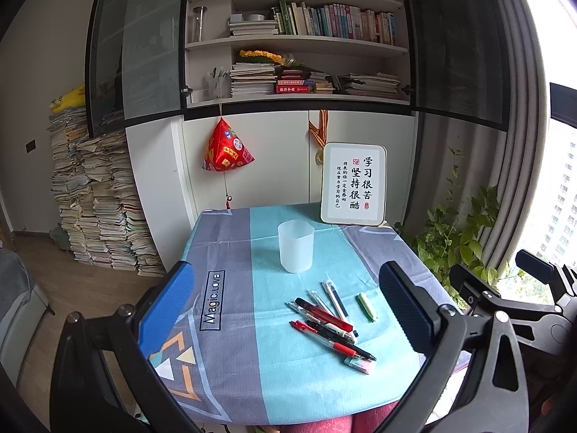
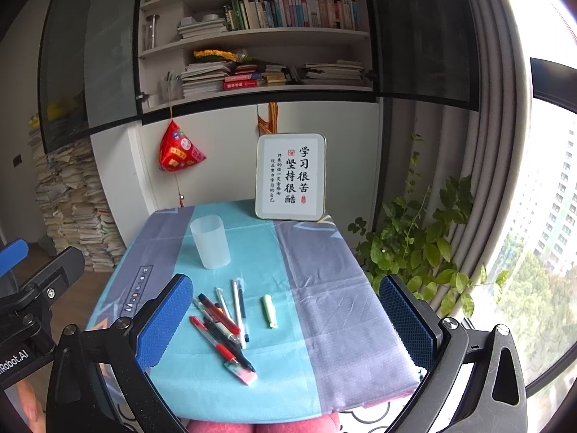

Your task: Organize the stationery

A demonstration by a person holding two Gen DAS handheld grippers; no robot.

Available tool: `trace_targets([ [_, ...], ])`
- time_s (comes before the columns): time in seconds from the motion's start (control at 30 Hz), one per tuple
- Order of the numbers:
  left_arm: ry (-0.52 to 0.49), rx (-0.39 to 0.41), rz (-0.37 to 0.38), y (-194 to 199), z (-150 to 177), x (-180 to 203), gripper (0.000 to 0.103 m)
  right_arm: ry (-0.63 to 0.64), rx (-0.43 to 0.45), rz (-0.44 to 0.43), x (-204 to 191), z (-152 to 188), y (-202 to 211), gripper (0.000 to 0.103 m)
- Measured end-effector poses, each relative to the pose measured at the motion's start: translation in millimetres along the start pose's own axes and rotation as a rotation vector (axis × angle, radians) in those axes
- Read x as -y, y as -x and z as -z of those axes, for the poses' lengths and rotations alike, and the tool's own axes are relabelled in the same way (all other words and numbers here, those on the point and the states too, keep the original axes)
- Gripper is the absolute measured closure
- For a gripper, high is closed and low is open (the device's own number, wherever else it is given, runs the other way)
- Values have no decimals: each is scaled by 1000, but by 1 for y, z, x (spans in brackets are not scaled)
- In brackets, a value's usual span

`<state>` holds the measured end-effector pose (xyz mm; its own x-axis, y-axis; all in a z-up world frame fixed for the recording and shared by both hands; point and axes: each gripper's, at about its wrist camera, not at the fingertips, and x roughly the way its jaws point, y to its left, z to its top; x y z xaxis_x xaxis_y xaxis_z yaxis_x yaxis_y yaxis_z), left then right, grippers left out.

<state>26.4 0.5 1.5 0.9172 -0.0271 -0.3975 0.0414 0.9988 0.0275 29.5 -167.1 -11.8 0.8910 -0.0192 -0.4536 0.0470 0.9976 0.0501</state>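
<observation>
Nearest the lens, the left gripper (image 1: 285, 310) holds its jaws wide apart with nothing between them, one blue pad at the left and one dark pad at the right. The right gripper (image 2: 285, 321) is spread just as wide and is also empty. Below both, at the near edge of the tabletop (image 1: 230, 379), a strip of red cloth shows.

A frosted plastic cup (image 1: 295, 246) stands upright farther back on the tabletop, well apart from everything else. Behind it a framed sign (image 1: 353, 184) with black Chinese calligraphy leans at the back edge. A red pyramid-shaped ornament (image 1: 227, 151) hangs from the bookshelf (image 1: 295, 43), and a leafy plant (image 1: 458, 238) grows by the window.

The pile of pens (image 1: 328, 319) lies crossed over itself, framed between the left jaws but beyond their tips; in the right wrist view it sits close to the blue left pad. A pink eraser (image 1: 357, 364) touches the pile's near end. A small green highlighter (image 1: 367, 306) lies alone just to the right.

The cloth reads "Magic LOVE" (image 1: 212, 299).
</observation>
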Motion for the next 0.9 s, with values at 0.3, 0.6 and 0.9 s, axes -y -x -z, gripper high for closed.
trace_targets([
  [0.3,2,-16,7,-9,-2,1,1,-1,-16,4,0,3,-10,0],
  [0.6,5,-18,12,-10,-1,1,1,-1,-18,2,0,2,-10,0],
  [0.9,8,-31,14,-16,1,1,1,10,-34,0,-3,5,-15,0],
])
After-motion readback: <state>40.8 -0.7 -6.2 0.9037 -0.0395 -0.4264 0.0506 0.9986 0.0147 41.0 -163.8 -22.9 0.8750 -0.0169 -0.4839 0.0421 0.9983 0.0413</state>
